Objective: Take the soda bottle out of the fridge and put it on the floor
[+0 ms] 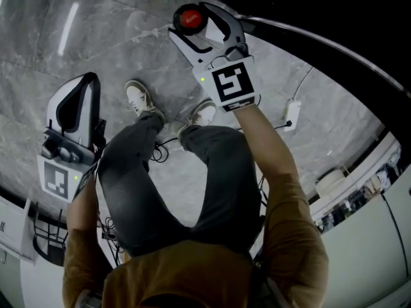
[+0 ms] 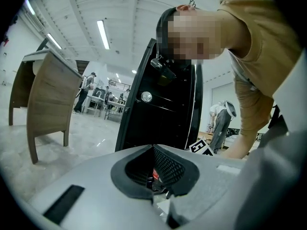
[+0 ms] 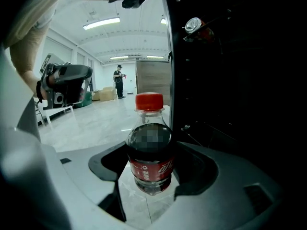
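Soda bottle (image 3: 149, 157) upright betw. the fingers of R gripper (image 1: 196, 25), seated in their dark hollow. Fingers closed on its body at red-label level, one each side at 3 and 9 o'clock. Red cap (image 1: 191, 18) and neck stand clear above them. Grey floor (image 1: 128, 37) shows right under the base; can't tell if base touches it.

Black fridge (image 3: 230, 80) just beside bottle at 3 o'clock in R gripper view, well above cap height.

Head view: bottle at 12 o'clock of frame, beyond person's shoes (image 1: 138, 98). R arm stretched fwd and down, forearm bare, marker cube facing up, fingers pointing away from body.

L gripper (image 1: 87, 82) at 9 o'clock of frame, beside L knee, arm kept close to body, well apart from bottle. Its fingers are pressed together w/ nothing betw. them, per L gripper view; that view looks up at fridge door and person's bent torso.
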A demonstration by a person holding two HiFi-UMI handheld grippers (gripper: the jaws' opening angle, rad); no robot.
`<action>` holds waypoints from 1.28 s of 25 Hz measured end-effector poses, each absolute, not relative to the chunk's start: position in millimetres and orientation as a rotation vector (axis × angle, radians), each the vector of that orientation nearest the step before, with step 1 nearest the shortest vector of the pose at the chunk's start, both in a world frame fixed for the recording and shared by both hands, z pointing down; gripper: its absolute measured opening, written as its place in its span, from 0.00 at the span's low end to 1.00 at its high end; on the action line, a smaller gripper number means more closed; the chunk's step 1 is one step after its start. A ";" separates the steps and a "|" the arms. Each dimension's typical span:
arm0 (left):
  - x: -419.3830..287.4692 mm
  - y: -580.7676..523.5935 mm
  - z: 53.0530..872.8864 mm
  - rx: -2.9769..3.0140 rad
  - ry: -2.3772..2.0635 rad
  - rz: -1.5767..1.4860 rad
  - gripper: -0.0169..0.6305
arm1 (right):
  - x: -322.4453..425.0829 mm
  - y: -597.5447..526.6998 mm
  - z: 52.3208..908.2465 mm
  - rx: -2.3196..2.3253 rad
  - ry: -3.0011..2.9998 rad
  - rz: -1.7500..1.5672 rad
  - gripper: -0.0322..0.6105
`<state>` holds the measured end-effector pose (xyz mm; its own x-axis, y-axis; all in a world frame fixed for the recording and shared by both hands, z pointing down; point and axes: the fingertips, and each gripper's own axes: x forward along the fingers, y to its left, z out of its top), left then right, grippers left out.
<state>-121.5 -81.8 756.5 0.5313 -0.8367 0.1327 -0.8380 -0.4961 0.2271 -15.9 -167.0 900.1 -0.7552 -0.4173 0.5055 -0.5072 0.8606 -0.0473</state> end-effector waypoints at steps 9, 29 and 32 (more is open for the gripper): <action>-125.4 -93.5 796.9 2.545 -1.408 0.009 0.03 | -19.6 -170.1 969.5 0.633 -2.526 0.245 0.51; -104.8 -153.7 925.9 2.682 -1.424 0.218 0.03 | -45.8 -200.9 1074.0 0.528 -2.564 0.098 0.51; -99.1 -160.3 940.5 2.682 -1.428 0.215 0.03 | -45.4 -198.6 1090.9 0.517 -2.572 0.095 0.51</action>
